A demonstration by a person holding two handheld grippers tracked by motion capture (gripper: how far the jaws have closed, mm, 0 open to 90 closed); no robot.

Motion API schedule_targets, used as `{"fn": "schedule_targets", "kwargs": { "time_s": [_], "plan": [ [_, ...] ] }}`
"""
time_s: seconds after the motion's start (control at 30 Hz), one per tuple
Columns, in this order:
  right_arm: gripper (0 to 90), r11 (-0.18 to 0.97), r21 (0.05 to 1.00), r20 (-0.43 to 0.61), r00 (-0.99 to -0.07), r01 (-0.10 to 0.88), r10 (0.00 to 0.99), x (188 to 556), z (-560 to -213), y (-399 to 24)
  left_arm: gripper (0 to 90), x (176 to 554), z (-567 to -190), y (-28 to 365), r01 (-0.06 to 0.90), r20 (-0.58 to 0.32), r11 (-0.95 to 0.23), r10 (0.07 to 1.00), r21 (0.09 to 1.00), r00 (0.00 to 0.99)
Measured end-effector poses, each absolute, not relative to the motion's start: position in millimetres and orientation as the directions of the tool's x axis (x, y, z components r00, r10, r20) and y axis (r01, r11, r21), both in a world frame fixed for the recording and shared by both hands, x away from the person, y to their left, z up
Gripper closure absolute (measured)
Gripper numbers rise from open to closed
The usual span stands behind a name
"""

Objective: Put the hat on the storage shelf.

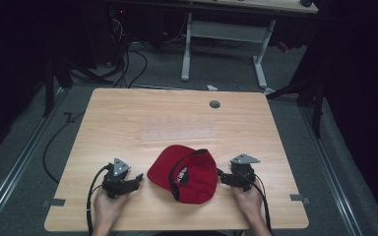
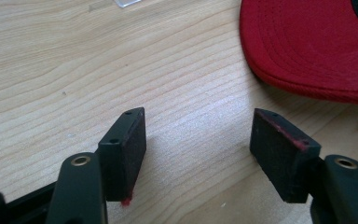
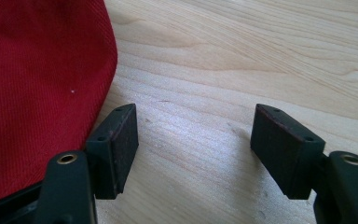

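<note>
A red cap [image 1: 184,172] with a black underside and strap lies on the wooden table [image 1: 128,113], near its front edge. My left gripper [image 1: 138,178] rests just left of the cap's brim, jaws open over bare wood. In the left gripper view the gripper [image 2: 199,114] holds nothing, and the cap's stitched brim [image 2: 307,46] lies ahead to the upper right. My right gripper [image 1: 221,176] sits close to the cap's right side, open. In the right gripper view the gripper [image 3: 196,109] spans bare wood, and the cap's red cloth [image 3: 37,84] lies beside the left jaw.
A clear plastic strip [image 1: 179,130] lies flat on the table beyond the cap. A grey round grommet [image 1: 214,104] sits near the far edge. Grey tape marks [image 1: 300,198] are at the front corners. Another desk's white legs [image 1: 187,49] and floor cables stand behind.
</note>
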State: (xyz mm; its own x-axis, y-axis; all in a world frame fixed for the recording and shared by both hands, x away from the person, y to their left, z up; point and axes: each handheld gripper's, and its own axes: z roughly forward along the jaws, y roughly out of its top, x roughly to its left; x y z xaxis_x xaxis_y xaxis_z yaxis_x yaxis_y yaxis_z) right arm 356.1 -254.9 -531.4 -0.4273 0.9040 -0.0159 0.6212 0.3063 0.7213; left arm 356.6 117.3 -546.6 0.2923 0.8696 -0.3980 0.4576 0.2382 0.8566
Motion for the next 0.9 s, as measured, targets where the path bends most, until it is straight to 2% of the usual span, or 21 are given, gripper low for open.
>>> {"fn": "schedule_targets", "kwargs": {
  "time_s": [0.67, 0.87, 0.9],
  "plan": [
    [32.4, 0.298, 0.722, -0.017, -0.415, 0.624, 0.910, 356.2, -531.5, -253.6, 31.9, 356.3, -546.7, 115.4, 0.463, -0.398, 0.235, 0.869, 0.855, 0.294],
    [33.4, 0.278, 0.726, 0.003, -0.407, 0.629, 0.913, 356.9, -531.2, -256.0, 30.8, 356.1, -546.8, 115.1, 0.465, -0.397, 0.232, 0.869, 0.854, 0.296],
    [36.4, 0.273, 0.724, 0.005, -0.400, 0.634, 0.917, 357.0, -530.7, -257.1, 30.8, 356.1, -546.8, 115.1, 0.465, -0.397, 0.232, 0.868, 0.854, 0.296]
  ]
}}
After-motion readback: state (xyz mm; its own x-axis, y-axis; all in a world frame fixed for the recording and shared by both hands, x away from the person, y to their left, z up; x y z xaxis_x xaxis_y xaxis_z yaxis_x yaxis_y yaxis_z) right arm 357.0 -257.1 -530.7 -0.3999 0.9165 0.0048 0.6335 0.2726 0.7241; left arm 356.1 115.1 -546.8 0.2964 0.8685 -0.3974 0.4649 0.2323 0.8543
